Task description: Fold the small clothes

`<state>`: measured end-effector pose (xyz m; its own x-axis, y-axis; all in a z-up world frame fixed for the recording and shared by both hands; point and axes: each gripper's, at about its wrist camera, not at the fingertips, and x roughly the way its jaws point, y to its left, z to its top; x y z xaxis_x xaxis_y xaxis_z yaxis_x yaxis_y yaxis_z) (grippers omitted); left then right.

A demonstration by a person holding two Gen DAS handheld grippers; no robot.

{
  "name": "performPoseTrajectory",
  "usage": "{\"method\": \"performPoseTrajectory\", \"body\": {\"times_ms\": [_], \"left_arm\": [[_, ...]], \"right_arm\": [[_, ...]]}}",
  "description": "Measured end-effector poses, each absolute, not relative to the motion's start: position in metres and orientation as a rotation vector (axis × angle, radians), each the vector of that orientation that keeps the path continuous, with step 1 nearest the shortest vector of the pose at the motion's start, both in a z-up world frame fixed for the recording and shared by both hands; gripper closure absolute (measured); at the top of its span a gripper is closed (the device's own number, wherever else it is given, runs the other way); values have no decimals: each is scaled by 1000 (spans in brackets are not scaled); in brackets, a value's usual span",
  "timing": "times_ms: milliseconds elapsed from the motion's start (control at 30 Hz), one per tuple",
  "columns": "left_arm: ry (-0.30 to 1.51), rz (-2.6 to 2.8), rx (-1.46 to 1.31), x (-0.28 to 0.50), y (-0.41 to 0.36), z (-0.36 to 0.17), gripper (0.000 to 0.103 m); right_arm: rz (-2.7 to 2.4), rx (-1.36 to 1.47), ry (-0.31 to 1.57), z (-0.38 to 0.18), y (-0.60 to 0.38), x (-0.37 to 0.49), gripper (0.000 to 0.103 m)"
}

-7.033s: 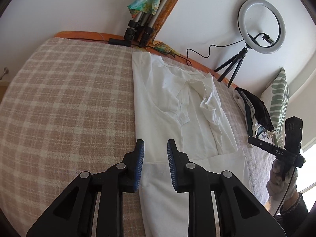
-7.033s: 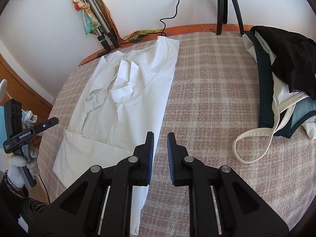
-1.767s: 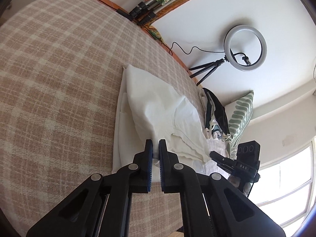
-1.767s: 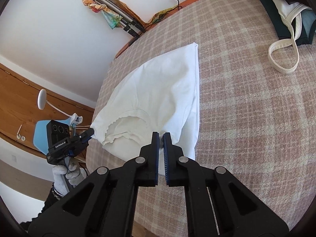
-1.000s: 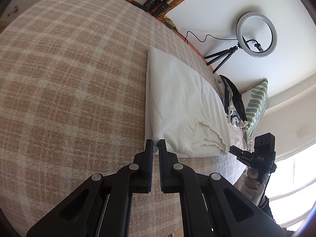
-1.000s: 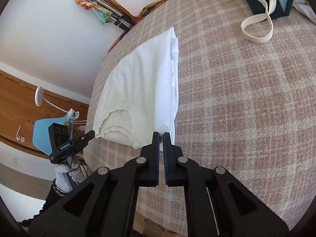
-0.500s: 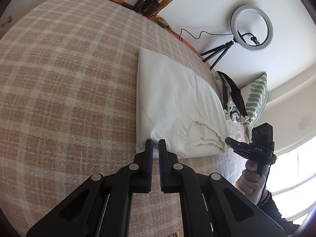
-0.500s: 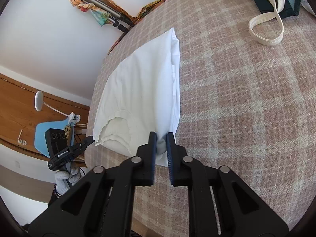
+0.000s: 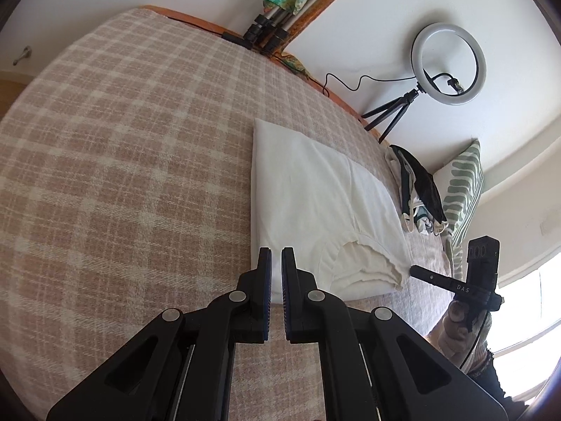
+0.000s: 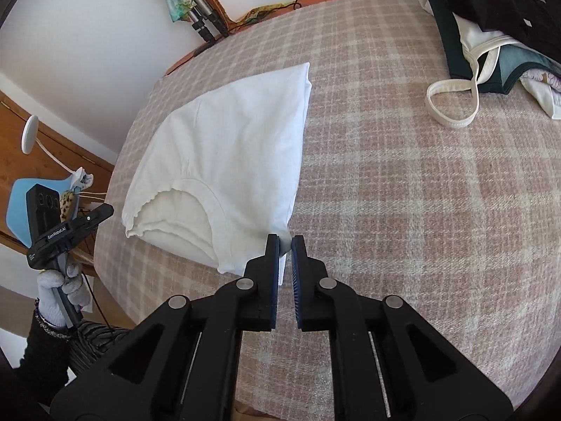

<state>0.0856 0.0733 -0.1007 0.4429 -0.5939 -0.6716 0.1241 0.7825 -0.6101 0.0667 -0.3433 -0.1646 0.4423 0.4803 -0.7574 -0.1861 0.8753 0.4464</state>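
Letting go of the folded white cotton T-shirt (image 9: 308, 203) on the pink-and-cream checked bedspread (image 9: 122, 175).

The left gripper (image 9: 276, 266) is parted by a narrow gap over the shirt's near corner, apparently holding nothing; the right gripper (image 10: 285, 249), likewise slightly parted, has the shirt's other near corner between its tips, though whether it pinches is unclear. To finish well, I judge both should spread wider and draw straight back toward 6 o'clock (dragging would undo the fold). No containers show; a loose heap of dark and white unfolded clothes (image 10: 491, 35) lies at 2 o'clock in the right view.
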Motion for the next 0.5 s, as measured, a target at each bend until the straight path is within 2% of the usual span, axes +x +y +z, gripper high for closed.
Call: {"method": "performPoseTrajectory", "body": {"times_ms": [100, 167, 233, 500], "left_arm": [[1016, -469, -541, 102, 70, -94, 89], [1017, -486, -560, 115, 65, -91, 80], [1013, -481, -569, 128, 61, -89, 72], [986, -495, -610, 169, 43, -88, 72]], "right_arm": [[431, 336, 971, -147, -350, 79, 90], [443, 366, 932, -140, -353, 89, 71], [434, 400, 899, -137, -358, 101, 64], [453, 607, 908, -154, -378, 160, 64]]}}
